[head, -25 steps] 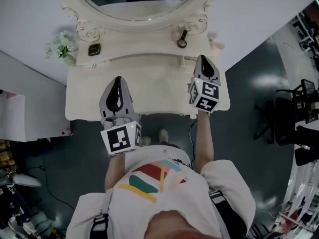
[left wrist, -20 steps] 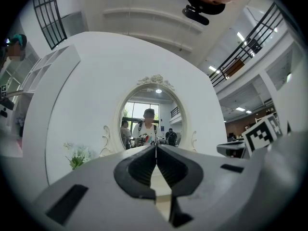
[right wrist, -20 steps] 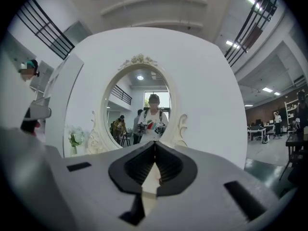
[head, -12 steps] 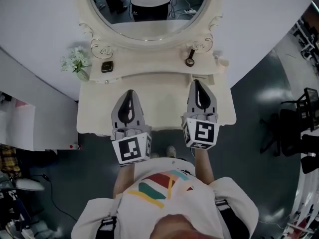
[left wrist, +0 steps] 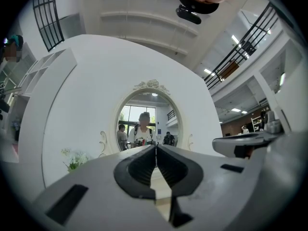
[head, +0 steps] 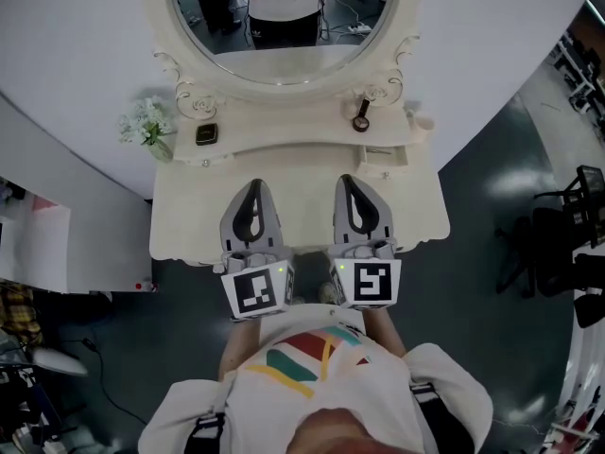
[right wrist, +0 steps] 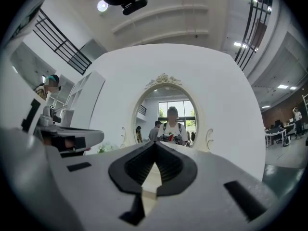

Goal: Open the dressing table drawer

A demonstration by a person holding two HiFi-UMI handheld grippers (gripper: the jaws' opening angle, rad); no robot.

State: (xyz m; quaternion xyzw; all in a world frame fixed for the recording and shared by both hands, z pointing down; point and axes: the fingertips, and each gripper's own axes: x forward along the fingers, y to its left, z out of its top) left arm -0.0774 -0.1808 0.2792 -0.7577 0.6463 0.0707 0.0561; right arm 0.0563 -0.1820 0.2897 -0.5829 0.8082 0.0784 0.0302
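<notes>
The cream dressing table (head: 189,225) stands against the wall under an oval mirror (head: 284,17). On the right of its raised back tier a small drawer (head: 386,156) sticks out a little from the front. My left gripper (head: 253,187) and right gripper (head: 351,182) hover side by side over the front half of the tabletop, pointing at the mirror. Both are shut with nothing between the jaws. In the left gripper view the left gripper (left wrist: 155,147) frames the mirror, and the right gripper view shows the same over the right gripper (right wrist: 155,143). The drawer is hidden in both gripper views.
A vase of pale flowers (head: 146,126) and a small dark square object (head: 206,134) sit at the back left. A dark ring-handled object (head: 361,121) lies at the back right. A white cabinet (head: 38,244) stands to the left, a black chair (head: 548,244) to the right.
My right gripper has drawn back from the table's right rear corner toward the person and now sits beside the left gripper. The left gripper has barely moved.
</notes>
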